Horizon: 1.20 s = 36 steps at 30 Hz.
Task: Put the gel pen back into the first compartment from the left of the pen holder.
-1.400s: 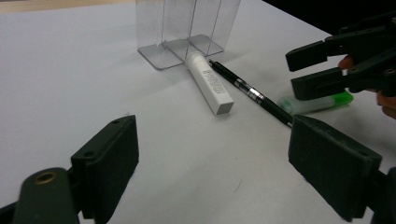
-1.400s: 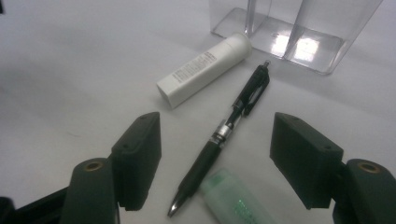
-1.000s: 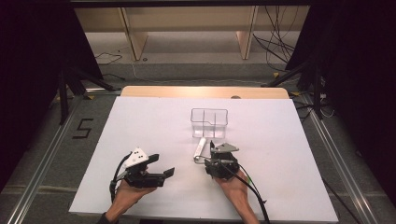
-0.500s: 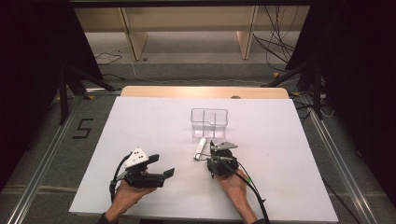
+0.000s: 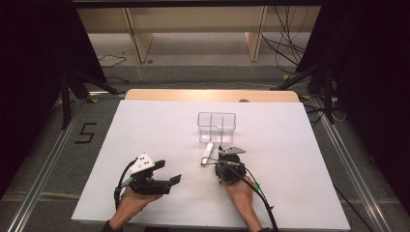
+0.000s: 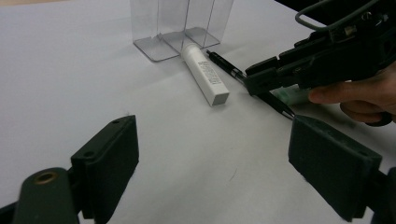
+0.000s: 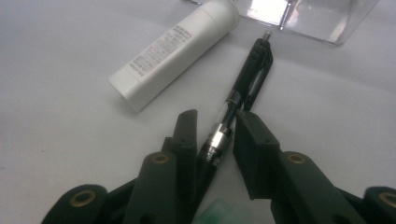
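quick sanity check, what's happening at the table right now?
A person works two handheld grippers on a white table. The right gripper has just been closing its jaws around a black pen lying flat; the pads look about on it. A white tube lies beside the pen, in front of a clear divided container. The left gripper rests open, holding nothing.

A clear plastic divided container [image 5: 216, 126] stands on a white-topped bench [image 5: 145, 130], a white tube [image 5: 208, 152] lying just before it; what looks like a "5" [image 5: 85, 133] marks the floor.
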Each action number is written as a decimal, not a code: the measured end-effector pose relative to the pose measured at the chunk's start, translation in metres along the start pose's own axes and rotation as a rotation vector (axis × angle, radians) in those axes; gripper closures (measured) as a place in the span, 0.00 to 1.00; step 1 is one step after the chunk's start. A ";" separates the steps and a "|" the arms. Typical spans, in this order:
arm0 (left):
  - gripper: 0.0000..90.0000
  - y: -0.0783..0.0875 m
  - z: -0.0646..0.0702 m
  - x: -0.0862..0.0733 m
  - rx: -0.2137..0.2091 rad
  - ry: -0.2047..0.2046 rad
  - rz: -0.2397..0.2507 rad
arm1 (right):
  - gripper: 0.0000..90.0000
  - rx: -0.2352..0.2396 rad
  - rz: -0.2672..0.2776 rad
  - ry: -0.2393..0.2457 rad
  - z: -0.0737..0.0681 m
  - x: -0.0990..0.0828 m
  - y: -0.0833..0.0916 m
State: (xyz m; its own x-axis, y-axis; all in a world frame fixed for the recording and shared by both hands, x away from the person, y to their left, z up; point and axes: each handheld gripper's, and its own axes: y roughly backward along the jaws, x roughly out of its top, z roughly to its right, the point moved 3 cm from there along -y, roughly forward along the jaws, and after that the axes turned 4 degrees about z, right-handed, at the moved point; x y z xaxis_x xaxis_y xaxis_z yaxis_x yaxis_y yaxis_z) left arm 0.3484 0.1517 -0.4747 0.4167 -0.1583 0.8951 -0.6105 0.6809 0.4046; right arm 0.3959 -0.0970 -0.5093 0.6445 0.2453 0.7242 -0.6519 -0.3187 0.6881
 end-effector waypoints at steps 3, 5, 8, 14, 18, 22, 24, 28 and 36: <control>0.18 0.000 0.000 0.000 0.000 0.001 0.002 | 0.80 -0.021 0.006 -0.009 -0.002 -0.001 0.000; 0.18 0.000 0.001 0.000 -0.001 0.001 0.002 | 0.81 -0.041 0.008 -0.001 -0.005 -0.001 0.000; 0.18 0.000 0.001 0.000 -0.002 -0.003 0.002 | 0.82 -0.052 0.011 -0.012 -0.006 -0.001 0.000; 0.18 0.000 0.001 0.000 -0.006 -0.006 -0.002 | 0.85 -0.074 0.026 -0.043 -0.009 -0.002 -0.001; 0.18 0.000 0.002 0.000 -0.008 -0.008 -0.004 | 0.87 -0.092 0.039 -0.067 -0.011 -0.003 -0.001; 0.18 0.000 0.002 0.000 -0.009 -0.009 -0.003 | 0.87 -0.113 0.050 -0.076 -0.013 -0.004 -0.002; 0.18 0.000 0.002 0.000 -0.010 -0.009 -0.004 | 0.88 -0.125 0.058 -0.073 -0.014 -0.004 -0.003; 0.18 0.000 0.002 0.000 -0.013 -0.012 -0.007 | 0.89 -0.142 0.066 -0.059 -0.017 -0.004 -0.004; 0.18 0.000 0.002 0.000 -0.013 -0.006 -0.007 | 0.89 -0.146 0.073 -0.039 -0.018 -0.005 -0.004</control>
State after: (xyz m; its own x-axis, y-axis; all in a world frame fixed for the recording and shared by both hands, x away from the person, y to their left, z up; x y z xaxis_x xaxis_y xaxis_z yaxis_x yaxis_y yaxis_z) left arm 0.3471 0.1501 -0.4748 0.4163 -0.1674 0.8937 -0.5988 0.6891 0.4081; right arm 0.3882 -0.0807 -0.5145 0.6065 0.1893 0.7722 -0.7469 -0.1973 0.6350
